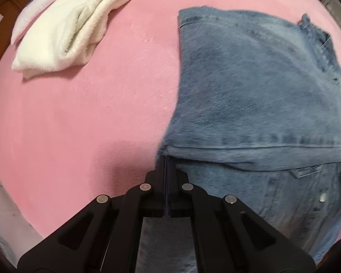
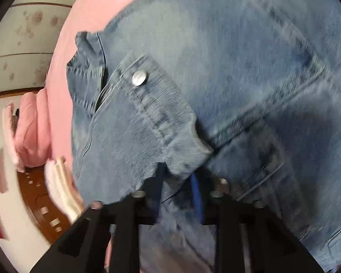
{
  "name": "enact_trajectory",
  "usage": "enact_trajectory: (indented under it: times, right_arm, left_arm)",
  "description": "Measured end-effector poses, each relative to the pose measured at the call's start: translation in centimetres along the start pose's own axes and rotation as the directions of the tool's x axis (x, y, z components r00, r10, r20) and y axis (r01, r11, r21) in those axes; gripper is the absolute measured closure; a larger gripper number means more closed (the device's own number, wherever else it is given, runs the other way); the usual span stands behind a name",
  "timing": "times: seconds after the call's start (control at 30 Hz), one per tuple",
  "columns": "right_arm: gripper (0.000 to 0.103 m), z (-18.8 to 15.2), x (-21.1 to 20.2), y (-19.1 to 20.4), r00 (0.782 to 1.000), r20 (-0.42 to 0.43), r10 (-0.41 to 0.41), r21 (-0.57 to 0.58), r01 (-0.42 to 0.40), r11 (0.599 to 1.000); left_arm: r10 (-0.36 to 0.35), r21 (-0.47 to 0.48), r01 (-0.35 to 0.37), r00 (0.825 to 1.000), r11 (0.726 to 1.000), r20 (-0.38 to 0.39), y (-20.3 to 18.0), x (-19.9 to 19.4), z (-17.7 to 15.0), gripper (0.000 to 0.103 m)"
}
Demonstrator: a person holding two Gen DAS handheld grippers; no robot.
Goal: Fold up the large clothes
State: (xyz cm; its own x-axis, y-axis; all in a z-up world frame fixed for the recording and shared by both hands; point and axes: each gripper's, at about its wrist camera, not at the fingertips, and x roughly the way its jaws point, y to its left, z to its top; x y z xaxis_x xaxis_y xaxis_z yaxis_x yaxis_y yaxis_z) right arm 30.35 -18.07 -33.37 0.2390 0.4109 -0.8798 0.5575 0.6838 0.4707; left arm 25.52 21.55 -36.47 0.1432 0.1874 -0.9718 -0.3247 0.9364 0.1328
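Note:
A blue denim jacket (image 1: 257, 95) lies partly folded on the pink bed cover (image 1: 79, 118), filling the right half of the left wrist view. My left gripper (image 1: 166, 159) is shut on the jacket's hem at its near left corner. In the right wrist view the jacket (image 2: 216, 56) fills most of the frame, with a cuff and a silver button (image 2: 139, 78) near the middle. My right gripper (image 2: 179, 177) is shut on a fold of the denim by the cuff; cloth drapes over its fingertips and hides them.
A folded white fluffy garment (image 1: 75, 27) lies at the far left of the bed, next to a pale pink pillow (image 1: 41, 6). A brown wooden headboard (image 1: 2, 11) stands behind. Pink bedding (image 2: 31, 132) and a wall show at the left of the right wrist view.

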Motion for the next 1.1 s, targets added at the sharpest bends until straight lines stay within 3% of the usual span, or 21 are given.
enact_trajectory:
  times: [0.1, 0.17, 0.23, 0.3, 0.33, 0.37, 0.4, 0.47, 0.5, 0.53, 0.6, 0.63, 0.67, 0.7, 0.77, 0.9, 0.97, 1.0, 1.03, 1.07, 1.1]
  right_arm:
    - [0.091, -1.7, -1.7, 2.5, 0.993, 0.105, -0.058, -0.128, 0.071, 0.989]
    - [0.091, -2.7, -2.1, 4.7, 0.976, 0.173, -0.129, -0.221, 0.167, 0.961]
    - [0.091, -3.8, -1.7, 5.6, 0.942, 0.201, -0.267, -0.259, 0.314, 0.913]
    - [0.085, -4.3, -0.5, 5.6, 0.916, 0.177, -0.36, -0.254, 0.396, 0.882]
    - [0.083, -4.6, -0.4, 5.8, 0.892, 0.186, -0.411, -0.248, 0.448, 0.859]
    - [0.081, -5.1, -0.6, 6.3, 0.872, 0.213, -0.441, -0.255, 0.486, 0.836]
    - [0.081, -5.6, -0.9, 7.1, 0.848, 0.251, -0.467, -0.271, 0.524, 0.807]
    - [0.081, -7.4, -2.9, 9.4, 0.742, 0.436, -0.509, -0.301, 0.654, 0.694]
    - [0.079, -8.0, -3.3, 10.4, 0.728, 0.482, -0.488, -0.309, 0.662, 0.683]
    - [0.079, -8.8, -4.3, 11.2, 0.74, 0.527, -0.418, -0.333, 0.633, 0.699]
    - [0.08, -9.2, -4.1, 11.9, 0.863, 0.436, -0.257, -0.437, 0.452, 0.778]
    - [0.082, -9.2, -2.9, 12.3, 0.943, 0.288, -0.168, -0.499, 0.298, 0.814]
    - [0.088, -9.3, -1.1, 12.7, 0.986, 0.13, -0.107, -0.534, 0.16, 0.83]
    - [0.093, -9.7, 0.3, 13.0, 0.997, 0.033, -0.069, -0.549, 0.076, 0.833]
    - [0.099, -10.6, 3.1, 14.5, 0.995, -0.093, -0.037, -0.57, -0.023, 0.821]
    - [0.099, -11.8, 7.4, 15.7, 0.971, -0.238, 0.019, -0.53, -0.146, 0.836]
    - [0.102, -11.3, 8.0, 14.9, 0.965, -0.262, 0.017, -0.517, -0.155, 0.842]
    - [0.102, -10.9, 7.6, 14.5, 0.964, -0.264, 0.022, -0.518, -0.161, 0.84]
    - [0.102, -9.6, 6.5, 13.5, 0.976, -0.219, 0.009, -0.533, -0.128, 0.836]
    - [0.103, -8.5, 5.7, 12.7, 0.984, -0.179, 0.003, -0.542, -0.101, 0.834]
    - [0.103, -6.9, 4.3, 11.5, 0.992, -0.122, -0.023, -0.547, -0.048, 0.836]
  left_arm:
    - [0.002, -0.016, -0.002, 1.0, 1.0, -0.001, 0.4, 0.4, -0.1, 0.103]
    - [-0.005, -0.028, 0.005, 1.0, 1.0, 0.0, 0.7, 0.6, -0.1, 0.103]
    - [0.023, -0.033, -0.023, 1.0, 0.999, 0.003, 0.8, 0.8, -0.1, 0.103]
    - [0.126, -0.042, -0.126, 0.992, 0.991, 0.006, 1.1, 0.7, 0.0, 0.103]
    - [0.192, -0.073, -0.191, 0.981, 0.979, 0.013, 1.7, 0.1, 0.0, 0.103]
    - [0.212, -0.105, -0.208, 0.977, 0.973, 0.031, 2.2, -0.5, -0.1, 0.103]
    - [0.186, -0.166, -0.17, 0.978, 0.971, 0.088, 3.1, -2.1, -0.2, 0.103]
    - [0.062, -0.199, -0.028, 0.984, 0.98, 0.168, 3.8, -4.4, -0.5, 0.103]
    - [-0.047, -0.161, 0.077, 0.982, 0.984, 0.185, 3.4, -5.3, -0.4, 0.103]
    - [-0.098, -0.13, 0.122, 0.979, 0.984, 0.176, 2.9, -5.4, -0.3, 0.103]
    - [-0.27, -0.035, 0.273, 0.96, 0.961, 0.078, 0.7, -4.6, 0.4, 0.103]
    - [-0.358, -0.029, 0.358, 0.934, 0.933, 0.008, -0.4, -3.6, 0.9, 0.103]
    - [-0.392, -0.044, 0.391, 0.92, 0.919, -0.019, -1.1, -3.0, 1.4, 0.103]
    - [-0.436, -0.084, 0.431, 0.898, 0.898, -0.057, -2.5, -2.0, 1.5, 0.103]
    - [-0.483, -0.131, 0.468, 0.867, 0.874, -0.122, -4.2, 0.3, 2.3, 0.103]
    - [-0.426, -0.146, 0.404, 0.888, 0.903, -0.172, -5.1, 2.8, 3.0, 0.103]
    - [-0.37, -0.129, 0.352, 0.916, 0.927, -0.158, -4.4, 2.7, 3.0, 0.103]
    - [-0.288, -0.105, 0.275, 0.947, 0.956, -0.139, -3.4, 2.3, 2.9, 0.103]
    - [-0.228, -0.09, 0.218, 0.966, 0.972, -0.122, -2.5, 2.1, 2.9, 0.103]
    - [-0.218, -0.089, 0.209, 0.969, 0.974, -0.118, -1.8, 2.1, 2.8, 0.103]
    - [-0.25, -0.11, 0.237, 0.96, 0.965, -0.123, -0.7, 2.5, 2.6, 0.103]
